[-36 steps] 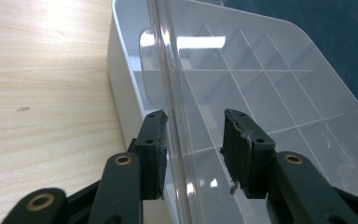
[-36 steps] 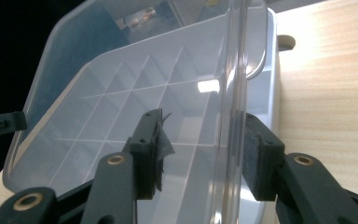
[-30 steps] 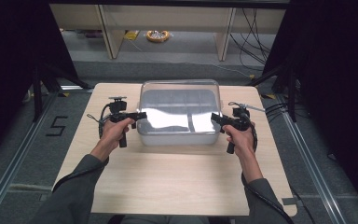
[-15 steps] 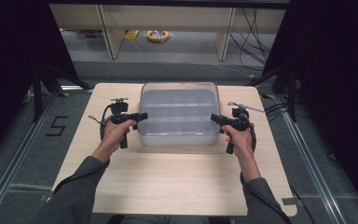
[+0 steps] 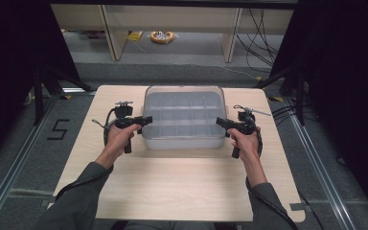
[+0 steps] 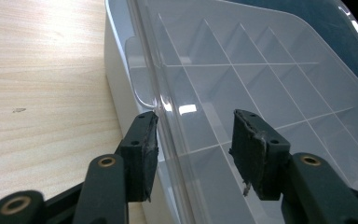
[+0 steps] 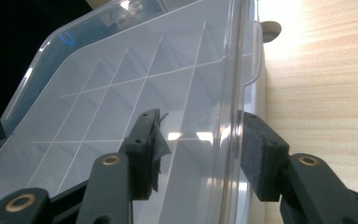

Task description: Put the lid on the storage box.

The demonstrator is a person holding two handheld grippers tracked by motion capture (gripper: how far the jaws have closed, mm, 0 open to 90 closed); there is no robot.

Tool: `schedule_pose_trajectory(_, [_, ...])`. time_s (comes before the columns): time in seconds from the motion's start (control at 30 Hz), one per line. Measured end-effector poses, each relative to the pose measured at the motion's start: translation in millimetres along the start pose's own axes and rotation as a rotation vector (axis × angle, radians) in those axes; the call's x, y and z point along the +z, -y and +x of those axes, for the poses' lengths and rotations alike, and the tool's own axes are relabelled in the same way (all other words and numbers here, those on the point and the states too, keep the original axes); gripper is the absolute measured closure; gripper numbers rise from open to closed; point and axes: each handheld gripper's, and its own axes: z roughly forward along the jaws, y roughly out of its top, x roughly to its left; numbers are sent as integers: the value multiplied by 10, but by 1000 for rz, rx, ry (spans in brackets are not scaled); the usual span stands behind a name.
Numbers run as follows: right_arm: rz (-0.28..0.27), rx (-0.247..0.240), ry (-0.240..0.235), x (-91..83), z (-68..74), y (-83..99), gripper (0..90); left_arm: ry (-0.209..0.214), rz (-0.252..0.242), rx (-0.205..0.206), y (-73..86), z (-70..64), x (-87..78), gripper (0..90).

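Clear divided box (image 5: 184,115), mid-bench (image 5: 172,191), long axis spanning between grippers. Left gripper (image 6: 193,140) and right gripper (image 7: 200,144): jaws parted, straddling opposite lid rims, nothing clamped; equally near.

The clear plastic compartment box with its see-through lid (image 6: 242,93) gets chopped by the frame in the left gripper view, so its far corner and near end can't be seen. Same deal in the right gripper view, where the box (image 7: 135,93) runs off the bottom and left edges. Whatever sits in the compartments is impossible to make out through the glare. In the high view, the yellowish coiled thing on the floor (image 5: 162,36) past the pale wooden surface (image 5: 182,191) is too small to identify. The person's sleeves (image 5: 84,201) are cut off at the bottom edge. The left claw (image 6: 193,149) has its base cropped too.
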Motion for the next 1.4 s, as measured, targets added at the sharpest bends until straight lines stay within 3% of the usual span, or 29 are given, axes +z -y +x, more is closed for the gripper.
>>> schedule_pose_trajectory(0.03, [9,23,-5,-8,7,3,533,-2,3,13,2,-4,-1,500])
schedule_pose_trajectory(0.07, [-4,-16,-7,2,-29,0,534,-2,4,12,-1,-8,0,495])
schedule_pose_trajectory(0.1, [1,16,-3,-2,-6,4,535,-2,5,11,-2,-9,0,494])
schedule_pose_trajectory(0.13, [-12,-37,-3,10,-50,-3,535,-4,2,11,0,-11,1,494])
schedule_pose_trajectory(0.2, [-12,-31,-7,10,-50,-2,536,-7,2,10,2,-12,0,493])
schedule_pose_trajectory(0.23, [25,84,-10,-17,35,5,537,-20,5,15,1,-16,-1,490])
schedule_pose_trajectory(0.27, [49,129,-17,-35,62,3,539,-42,2,41,3,-23,-2,496])
schedule_pose_trajectory(0.3, [17,71,-23,-11,12,4,539,-58,8,75,5,-24,-7,514])
schedule_pose_trajectory(0.33, [-15,0,-21,5,-61,-2,529,-58,17,80,12,-26,-3,516])
schedule_pose_trajectory(0.37, [-6,68,-40,-6,-42,1,545,-45,37,74,23,-22,7,523])
schedule_pose_trajectory(0.43, [-10,27,-24,2,-45,4,539,-42,56,71,34,-6,19,505])
schedule_pose_trajectory(0.5, [-9,36,-27,2,-35,0,539,-35,48,45,26,1,28,516])
schedule_pose_trajectory(0.6, [-3,35,-19,6,-31,-7,538,-34,43,37,29,7,32,519])
schedule_pose_trajectory(0.63, [-16,-22,-18,18,-74,-15,537,-34,46,33,29,10,29,520])
schedule_pose_trajectory(0.77, [-15,-62,-15,30,-50,-44,522,-34,49,21,27,14,24,522])
schedule_pose_trajectory(0.93, [-11,-72,-17,73,-52,-74,520,-21,48,-1,18,14,23,494])
schedule_pose_trajectory(0.97, [0,-24,-25,69,-22,-70,521,-23,42,1,18,14,27,494])
schedule_pose_trajectory(1.0, [-21,-87,-28,89,-76,-75,521,-21,55,12,26,27,42,497])
schedule_pose_trajectory(1.13, [-7,-84,-24,89,-81,-86,517,-11,52,-11,17,50,55,496])
schedule_pose_trajectory(1.2, [24,-49,-11,82,-34,-104,505,-11,52,-12,15,49,55,504])
schedule_pose_trajectory(1.23, [17,-87,1,93,-35,-119,495,-27,48,7,11,40,51,509])
schedule_pose_trajectory(1.3, [35,-107,10,96,6,-147,478,-31,50,9,8,40,50,509])
schedule_pose_trajectory(1.37, [56,-64,21,99,34,-160,479,-28,52,-8,6,53,46,510])
schedule_pose_trajectory(1.4, [62,-75,23,103,29,-168,479,-27,48,-15,8,61,45,513])
